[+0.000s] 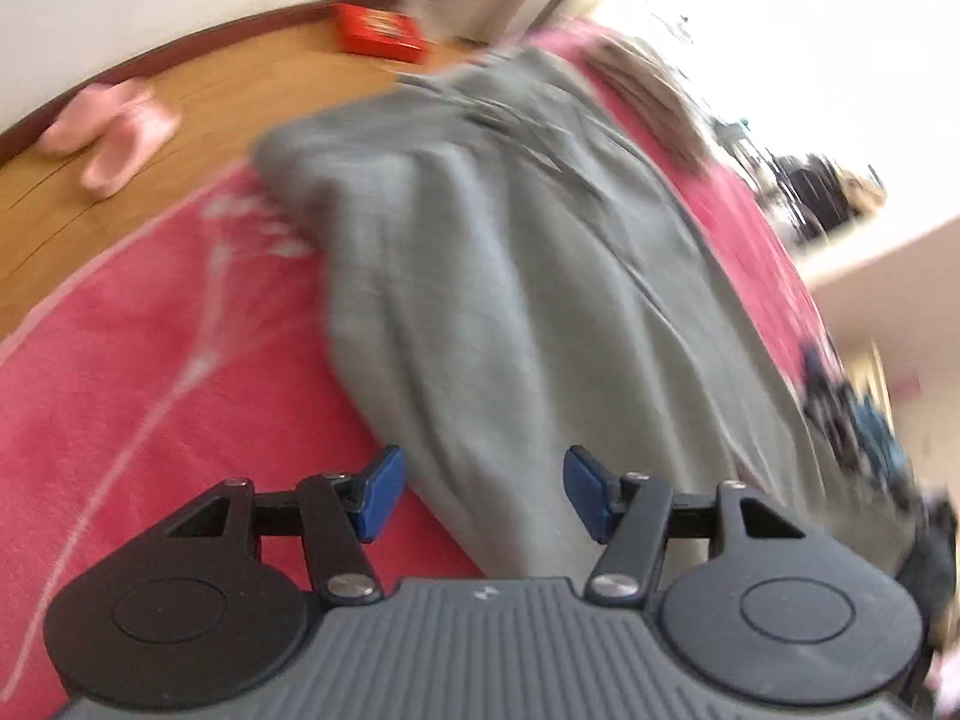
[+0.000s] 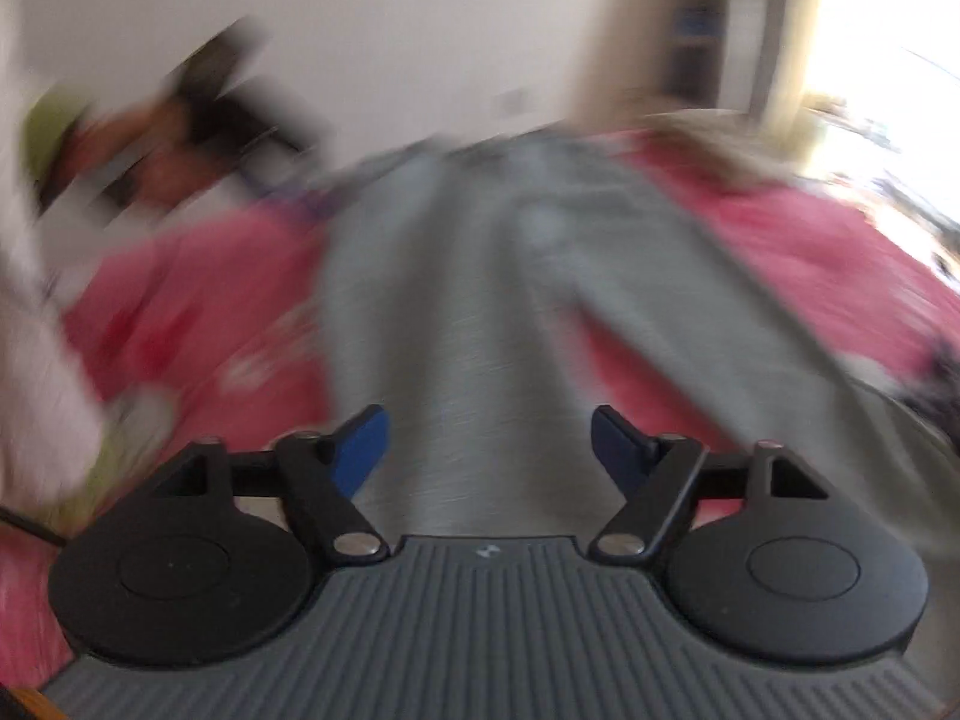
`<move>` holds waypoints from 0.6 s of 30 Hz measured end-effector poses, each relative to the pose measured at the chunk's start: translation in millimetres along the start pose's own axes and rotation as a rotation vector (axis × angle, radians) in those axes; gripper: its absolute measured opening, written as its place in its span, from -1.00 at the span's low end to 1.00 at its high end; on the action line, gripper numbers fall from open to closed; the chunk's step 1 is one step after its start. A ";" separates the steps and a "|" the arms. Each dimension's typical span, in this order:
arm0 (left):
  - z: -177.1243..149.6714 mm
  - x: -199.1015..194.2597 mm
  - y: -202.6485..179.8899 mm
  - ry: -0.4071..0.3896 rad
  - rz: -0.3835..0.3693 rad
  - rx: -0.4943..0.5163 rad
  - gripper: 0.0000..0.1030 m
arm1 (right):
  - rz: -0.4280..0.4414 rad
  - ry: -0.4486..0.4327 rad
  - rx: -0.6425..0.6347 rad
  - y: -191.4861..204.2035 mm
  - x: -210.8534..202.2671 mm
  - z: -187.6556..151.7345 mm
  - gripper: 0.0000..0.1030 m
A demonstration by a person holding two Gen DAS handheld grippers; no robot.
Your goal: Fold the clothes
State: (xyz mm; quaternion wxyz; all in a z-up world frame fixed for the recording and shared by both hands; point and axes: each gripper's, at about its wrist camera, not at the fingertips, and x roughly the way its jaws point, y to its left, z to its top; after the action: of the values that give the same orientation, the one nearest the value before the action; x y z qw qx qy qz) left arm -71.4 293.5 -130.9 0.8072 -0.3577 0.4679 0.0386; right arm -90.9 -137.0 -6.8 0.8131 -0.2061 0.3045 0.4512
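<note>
We see a grey garment (image 1: 510, 276) lying long and loosely rumpled on a red cover (image 1: 150, 348) (a bed, we think). Our left gripper (image 1: 483, 492) hangs over its near end with jaws wide and nothing between them. Our right gripper (image 2: 489, 450) is also wide and empty above the garment (image 2: 456, 312). Both views are blurred, so we cannot tell which edge is a hem or a fold. The risk from here: a pinch at speed may catch only one layer, or the cover too, and then the fold comes out crooked.
</note>
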 end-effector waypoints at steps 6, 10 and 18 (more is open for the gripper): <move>7.5 20.4 16.2 -0.074 -0.001 -0.107 -0.21 | 0.094 0.083 -0.225 78.2 40.4 -5.9 -0.21; 7.9 16.1 10.5 -0.125 0.021 -0.106 -0.81 | 0.005 0.186 -0.300 87.2 69.8 -17.7 -0.85; 27.6 -29.5 -24.4 -0.138 0.099 -0.010 -0.84 | 0.210 0.182 -0.062 52.8 41.2 14.3 -0.95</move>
State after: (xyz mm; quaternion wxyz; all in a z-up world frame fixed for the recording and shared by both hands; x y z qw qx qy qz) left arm -58.1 300.4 -86.1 0.8328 -0.3347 0.4280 0.1056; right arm -115.0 -76.4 -27.6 0.7238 -0.2383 0.3828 0.5223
